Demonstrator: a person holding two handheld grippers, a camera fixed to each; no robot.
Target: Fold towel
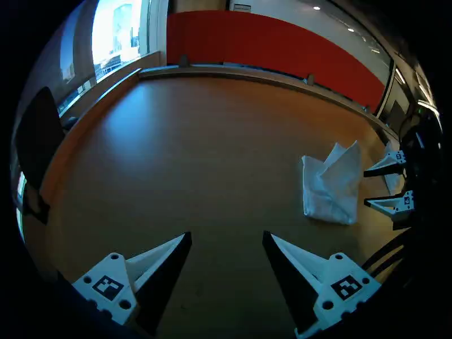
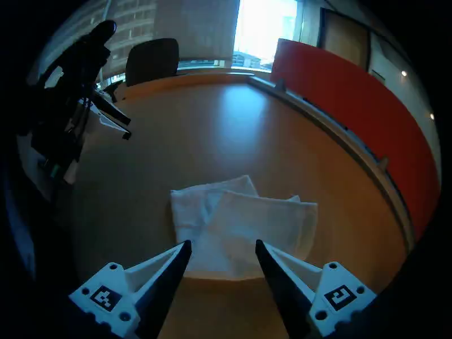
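Wood-tone table (image 1: 186,147), bare apart from the towel. Red partition panel (image 1: 282,51) runs along the far edge, a bright window (image 1: 116,28) beside it, and a dark chair (image 2: 152,59) stands at the window side.

White towel (image 2: 243,226) lies flat on the table, right in front of the right gripper (image 2: 221,244). It looks part-folded: the top layer sits skewed over the bottom one, and the corners don't line up. In the left gripper view it sits off to the right side, one flap peaked up.

Right gripper: jaws spread, nothing pinched, tips at the towel's near edge. Left gripper (image 1: 226,234): jaws spread too, over bare wood, well apart from the towel.

Handling, my read:
- light, limp cloth with no stiffness; it will sag and drape from any grab point
- not fragile, so pinch firmly
- layers are loose and will slide over each other, so pinching through the stack risks dragging the lower layer askew
- a low tabletop grab means the fingertip has to get under the edge, and the wood looks smooth, so the cloth may skate

Best grab is probably the near corners, one per gripper, top layer only if squaring it up first.
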